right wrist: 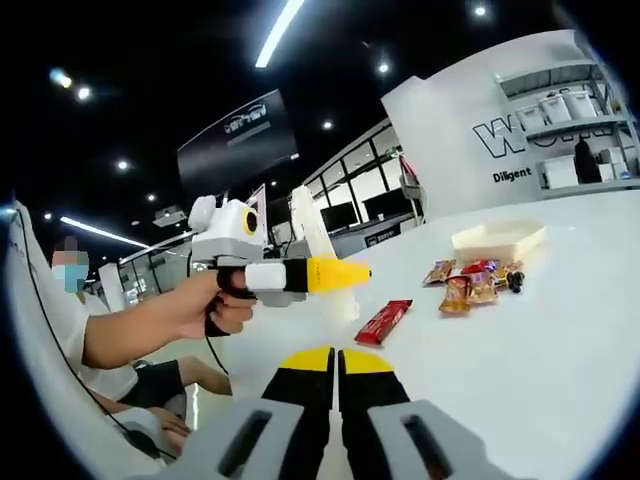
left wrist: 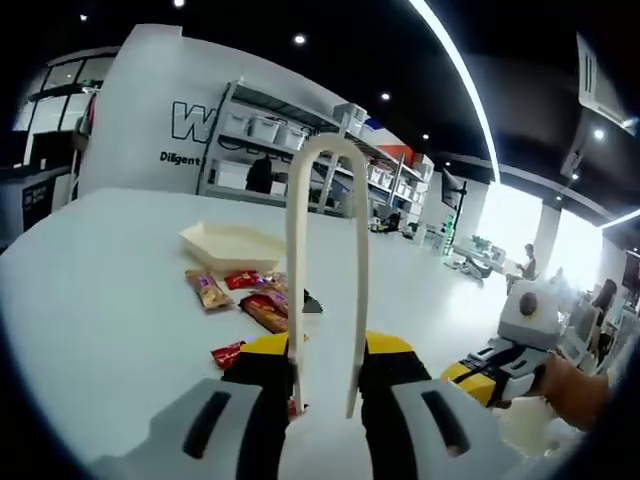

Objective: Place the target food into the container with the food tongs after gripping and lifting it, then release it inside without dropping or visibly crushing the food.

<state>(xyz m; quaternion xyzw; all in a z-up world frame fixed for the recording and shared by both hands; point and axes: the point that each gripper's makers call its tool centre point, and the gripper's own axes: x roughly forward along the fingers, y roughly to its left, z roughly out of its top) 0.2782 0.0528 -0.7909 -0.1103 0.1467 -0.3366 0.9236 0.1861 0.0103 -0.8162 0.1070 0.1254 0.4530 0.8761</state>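
White food tongs (left wrist: 325,150) stand upright between my left gripper's (left wrist: 325,345) yellow-tipped jaws, which are shut on their two arms, with the looped end at the top. Beyond them on the white table (left wrist: 110,280) lie several wrapped snack packets (left wrist: 265,310), with a single red packet (left wrist: 228,353) nearer to me. A shallow cream container (left wrist: 232,243) sits just behind the snacks. In the right gripper view my right gripper (right wrist: 337,355) is shut with nothing in it. There a hand holds the left gripper (right wrist: 350,272) with the tongs (right wrist: 312,235) above the red packet (right wrist: 385,320).
My right gripper (left wrist: 470,378), held by a hand (left wrist: 575,390), is low at the right of the left gripper view. A small dark object (left wrist: 310,300) lies by the snacks. A seated person (right wrist: 60,320) is at the table's near side. Shelving (left wrist: 300,130) stands behind the table.
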